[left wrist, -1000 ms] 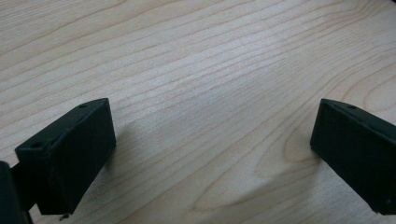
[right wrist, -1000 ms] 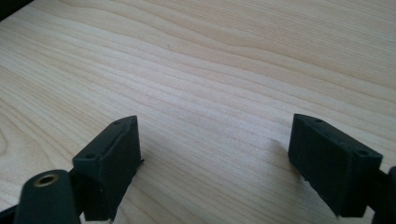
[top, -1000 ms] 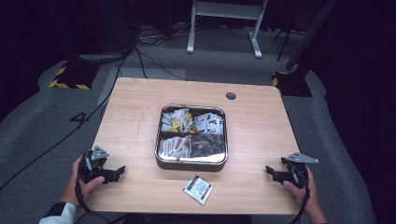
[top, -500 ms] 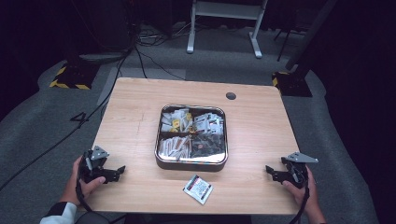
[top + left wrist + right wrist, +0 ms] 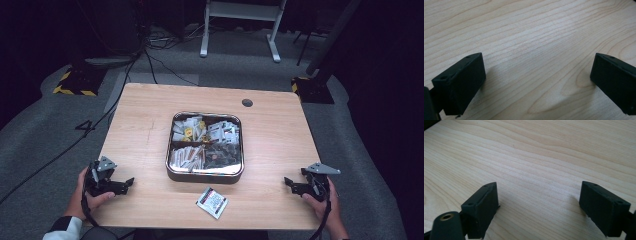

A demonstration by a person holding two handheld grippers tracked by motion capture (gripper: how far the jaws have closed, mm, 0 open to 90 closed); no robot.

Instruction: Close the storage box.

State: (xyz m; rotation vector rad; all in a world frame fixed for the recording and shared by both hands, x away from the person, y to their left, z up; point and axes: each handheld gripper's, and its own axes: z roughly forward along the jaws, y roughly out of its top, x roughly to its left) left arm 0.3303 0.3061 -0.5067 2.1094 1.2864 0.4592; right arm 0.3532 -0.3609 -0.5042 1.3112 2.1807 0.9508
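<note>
A square metal tray divided into compartments sits at the middle of the wooden table and holds several small packets. One white packet lies loose on the table just in front of the tray. My left gripper rests near the front left corner, open, with only bare wood between its jaws. My right gripper rests near the front right corner, open too, over bare wood. A hand holds each one.
A small dark round hole marks the table top behind the tray at the right. Beyond the table lie grey carpet, cables and a white stand. Yellow-black striped feet stand at the far left.
</note>
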